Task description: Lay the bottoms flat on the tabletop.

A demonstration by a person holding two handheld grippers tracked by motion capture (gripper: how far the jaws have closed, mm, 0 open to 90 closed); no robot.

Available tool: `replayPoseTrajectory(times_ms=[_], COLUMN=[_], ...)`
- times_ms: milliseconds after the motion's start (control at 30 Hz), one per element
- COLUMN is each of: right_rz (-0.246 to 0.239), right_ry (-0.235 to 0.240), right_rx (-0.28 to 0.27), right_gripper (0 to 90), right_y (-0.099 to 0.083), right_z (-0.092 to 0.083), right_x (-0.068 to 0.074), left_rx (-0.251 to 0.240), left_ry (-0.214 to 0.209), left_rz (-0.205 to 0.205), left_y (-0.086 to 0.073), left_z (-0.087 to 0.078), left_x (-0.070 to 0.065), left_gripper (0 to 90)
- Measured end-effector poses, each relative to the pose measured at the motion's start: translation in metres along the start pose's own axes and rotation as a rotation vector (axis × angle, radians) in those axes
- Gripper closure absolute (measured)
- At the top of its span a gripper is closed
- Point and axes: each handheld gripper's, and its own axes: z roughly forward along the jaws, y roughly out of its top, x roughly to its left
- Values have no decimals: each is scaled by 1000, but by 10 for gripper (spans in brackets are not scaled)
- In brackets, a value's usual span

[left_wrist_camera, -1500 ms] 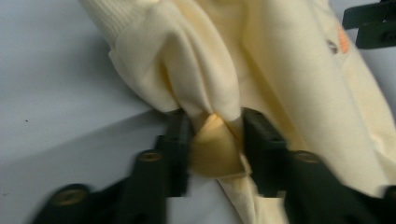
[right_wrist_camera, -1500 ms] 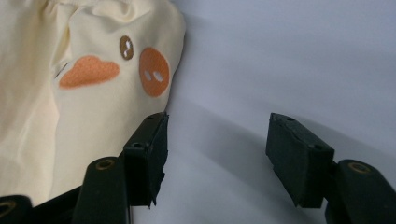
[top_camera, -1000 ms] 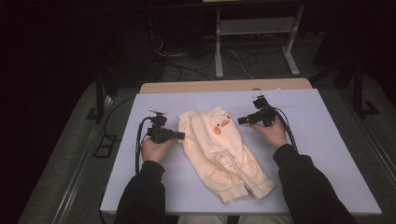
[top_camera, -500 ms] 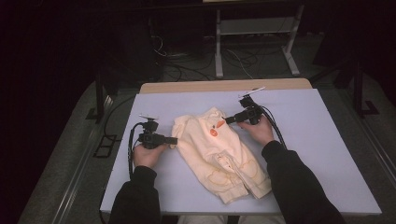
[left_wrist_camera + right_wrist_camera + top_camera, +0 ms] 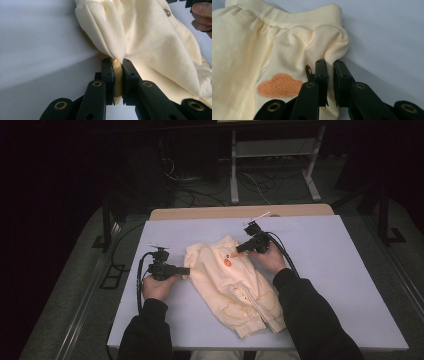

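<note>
A cream baby garment [image 5: 230, 280] with an orange cloud patch [image 5: 227, 263] lies slanted on the pale table [image 5: 340, 270]. My left gripper [image 5: 186, 270] is shut on a fold at the garment's left edge; in the left gripper view the cream cloth [image 5: 150, 37] is pinched between the jaws of that gripper [image 5: 117, 62]. My right gripper [image 5: 239, 250] grips the upper right edge, just below the ribbed hem. In the right gripper view this gripper [image 5: 329, 63] pinches bunched cloth [image 5: 262, 50] beside the patch [image 5: 279, 85].
A wooden strip [image 5: 240, 212] runs along the table's far edge. Behind it stand metal frame legs [image 5: 235, 175] and floor cables [image 5: 175, 175]. Bare table surface lies right of the garment and along the front. A metal snap [image 5: 167, 12] shows on the cloth.
Both grippers have moved left with the garment held. The right one has come in further over the cloth, so the top of the garment is more bunched.
</note>
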Motion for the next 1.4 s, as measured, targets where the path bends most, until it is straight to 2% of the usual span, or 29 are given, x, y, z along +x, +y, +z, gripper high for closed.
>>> replayPoseTrajectory(times_ms=[100, 133, 233, 433, 700, 833, 933, 1033, 1133, 1267, 1400], right_rz=[-5, -6, -3, 19, 95, 126, 143, 164, 176, 215, 219], right_ry=[-32, -40, -65, -138, -227, -225, -207, -200, -197, -180, -187], right_rx=[-1, -2, -26, -56, -100, -125, -125, -114, -106, -113, -111], right_gripper=[825, 826, 827, 826, 826, 826, 826, 825, 825, 824, 824], right_y=[0, 1, 3, 4, -1, -4, -7, -10, -13, -13, -6], right_z=[-7, -10, -28, -70, -118, -132, -130, -119, -108, -100, -96], right_x=[2, 2, -2, -13, -34, -44, -52, -59, -66, -76, -80], left_rx=[-2, 0, 14, 54, 114, 137, 140, 147, 124, 114, 142], left_ry=[-2, -2, 4, 25, 48, 55, 56, 67, 68, 74, 107], left_rz=[6, 19, 36, 85, 160, 174, 167, 164, 154, 164, 187], left_y=[2, 4, 12, 48, 93, 108, 112, 113, 116, 128, 145], left_z=[0, 1, 2, 11, 28, 36, 42, 50, 54, 53, 49], left_x=[-4, -6, -10, -24, -44, -47, -45, -39, -36, -35, -39], left_gripper=[808, 807, 808, 809, 811, 811, 811, 811, 812, 812, 812])
